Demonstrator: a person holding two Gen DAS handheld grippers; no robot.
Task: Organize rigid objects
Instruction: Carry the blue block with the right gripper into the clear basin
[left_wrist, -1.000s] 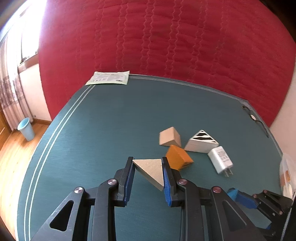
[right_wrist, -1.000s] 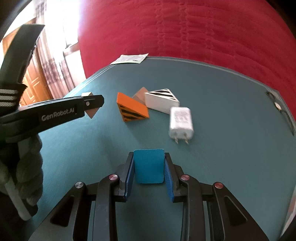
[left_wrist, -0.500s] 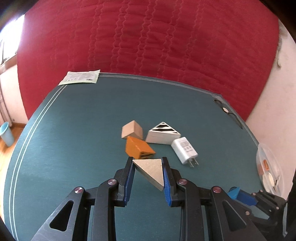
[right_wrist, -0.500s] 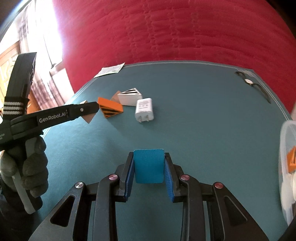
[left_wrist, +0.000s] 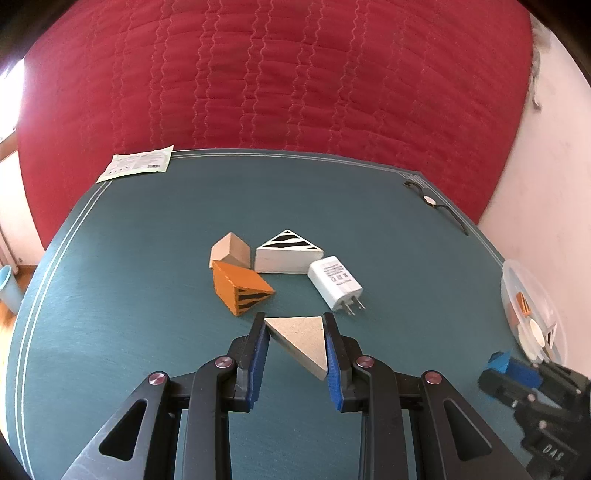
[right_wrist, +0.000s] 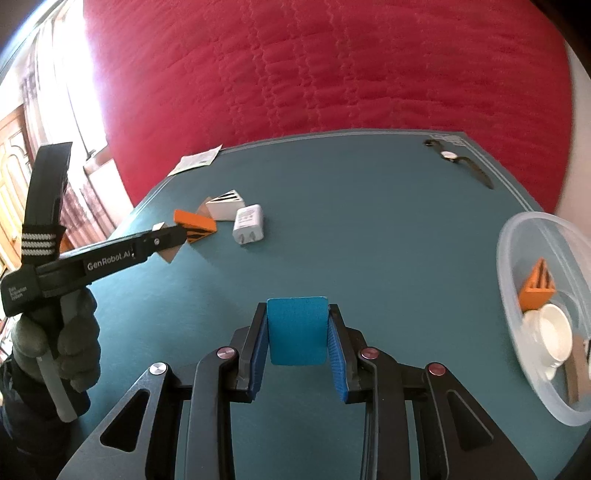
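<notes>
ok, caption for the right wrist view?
Right gripper holding a blue block, clear bowl at right, loose blocks beyond.

Daylight floods in from the window on the left, blown out white. Edges bend, and the right side blurs.

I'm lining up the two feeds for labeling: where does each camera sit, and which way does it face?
Left wrist: on the left gripper, facing along its jaws, shut on a plain triangular block, across the table; the right gripper shows at right.
Right wrist: on the right gripper, jaws shut on a blue block; the left gripper and gloved hand show at left.
Shared: charger, orange striped wedge, clear bowl.
</notes>
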